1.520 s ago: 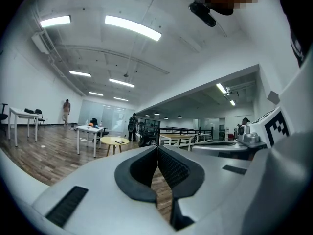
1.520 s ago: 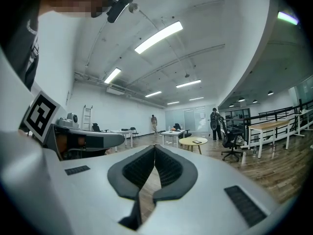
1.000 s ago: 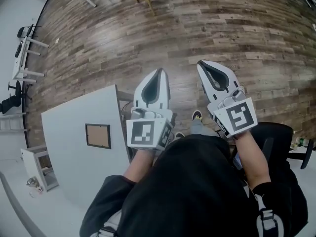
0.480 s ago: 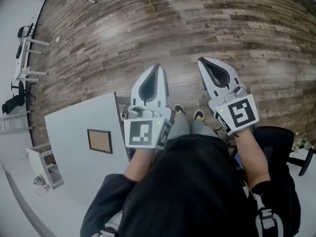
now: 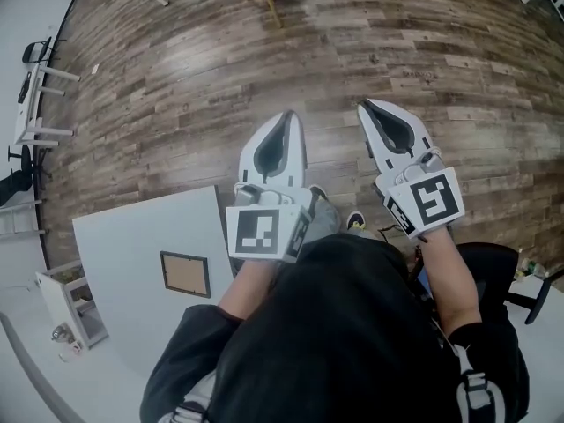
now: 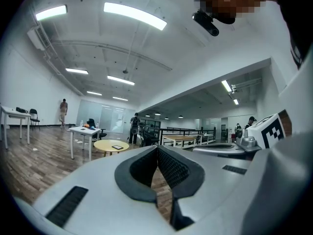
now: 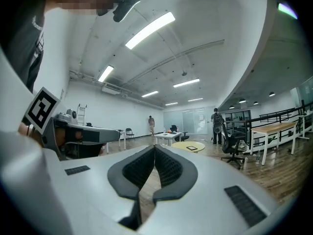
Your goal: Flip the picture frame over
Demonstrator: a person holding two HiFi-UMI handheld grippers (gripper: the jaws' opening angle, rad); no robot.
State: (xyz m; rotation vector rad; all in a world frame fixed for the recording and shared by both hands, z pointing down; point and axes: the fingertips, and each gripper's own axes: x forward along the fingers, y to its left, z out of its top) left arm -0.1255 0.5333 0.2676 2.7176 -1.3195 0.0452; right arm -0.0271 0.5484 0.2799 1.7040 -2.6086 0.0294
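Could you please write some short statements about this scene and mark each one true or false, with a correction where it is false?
1. The picture frame lies flat on the white table. True.
2. The left gripper holds the frame. False: its jaws are together on nothing, and it is away from the frame.
3. The jaws of the right gripper are together. True.
4. The floor is grey carpet. False: it is made of wooden planks.
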